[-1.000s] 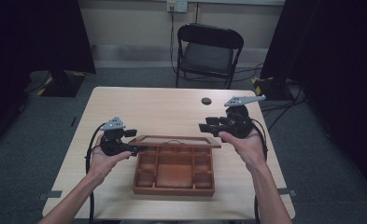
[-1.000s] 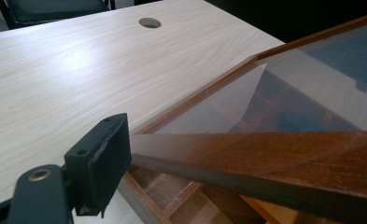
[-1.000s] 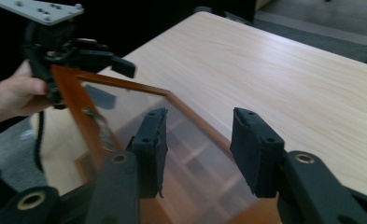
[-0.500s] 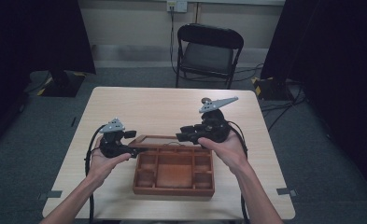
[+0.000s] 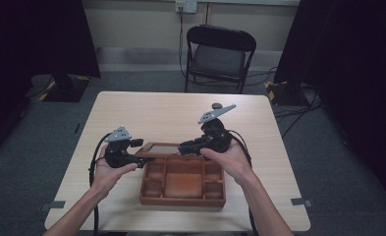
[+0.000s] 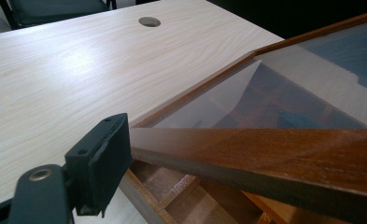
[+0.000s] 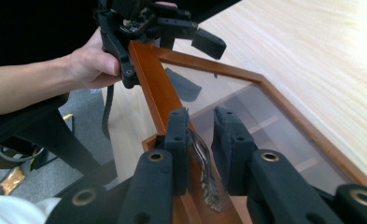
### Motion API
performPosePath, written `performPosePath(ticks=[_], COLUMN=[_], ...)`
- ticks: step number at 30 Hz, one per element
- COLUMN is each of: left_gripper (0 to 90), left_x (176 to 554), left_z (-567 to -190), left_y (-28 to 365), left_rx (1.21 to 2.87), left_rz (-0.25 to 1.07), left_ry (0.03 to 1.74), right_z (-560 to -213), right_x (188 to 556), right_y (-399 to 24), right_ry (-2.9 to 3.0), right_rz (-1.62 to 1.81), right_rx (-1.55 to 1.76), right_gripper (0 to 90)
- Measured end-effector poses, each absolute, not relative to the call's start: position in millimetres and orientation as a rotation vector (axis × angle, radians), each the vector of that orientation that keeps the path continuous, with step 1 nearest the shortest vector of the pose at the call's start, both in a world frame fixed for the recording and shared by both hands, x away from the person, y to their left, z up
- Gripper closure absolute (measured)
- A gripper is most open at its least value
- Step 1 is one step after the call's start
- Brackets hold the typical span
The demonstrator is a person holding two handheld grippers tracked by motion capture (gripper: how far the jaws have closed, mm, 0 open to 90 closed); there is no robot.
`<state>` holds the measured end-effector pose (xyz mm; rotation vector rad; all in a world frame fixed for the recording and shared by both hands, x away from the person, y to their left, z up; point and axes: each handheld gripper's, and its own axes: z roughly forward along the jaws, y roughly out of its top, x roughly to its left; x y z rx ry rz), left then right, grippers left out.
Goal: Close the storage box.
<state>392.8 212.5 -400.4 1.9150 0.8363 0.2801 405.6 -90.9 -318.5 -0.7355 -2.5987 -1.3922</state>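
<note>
Gripping lid (image 5: 164,148) edge, left gripper (image 5: 140,151) over box (image 5: 182,199)

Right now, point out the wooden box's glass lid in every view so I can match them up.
High view: the lid is just left of centre, raised over the box's far edge.
Left gripper view: right half, its wooden rail crossing the lower right.
Right gripper view: from top centre down to the lower right.
Shared landmark: the left gripper at the lid's corner.
</note>
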Motion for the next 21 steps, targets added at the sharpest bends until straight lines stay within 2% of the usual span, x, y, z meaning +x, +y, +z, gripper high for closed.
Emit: performPosePath(ticks=[4,10,14,21], left_gripper=[18.3,17.8,17.7,18.3], left_x=[391.9,391.8,392.1,391.9], left_z=[-400.8,-400.6,-401.5,-402.7], left_y=[212.8,213.7,213.8,214.6], left_rx=[1.921,1.926,1.928,1.918], left_rz=[0.28,0.29,0.288,0.284], left_ry=[0.834,0.819,0.822,0.83], right_z=[-322.8,-324.8,-325.8,-326.2], right_x=[408.2,410.6,411.2,410.5], right_y=[-90.8,-92.6,-92.4,-92.2], right_ry=[-2.559,-2.527,-2.507,-2.505], right_rz=[-1.383,-1.363,-1.352,-1.345], right_rx=[-0.738,-0.77,-0.746,-0.755], right_gripper=[78.1,74.0,80.9,81.7])
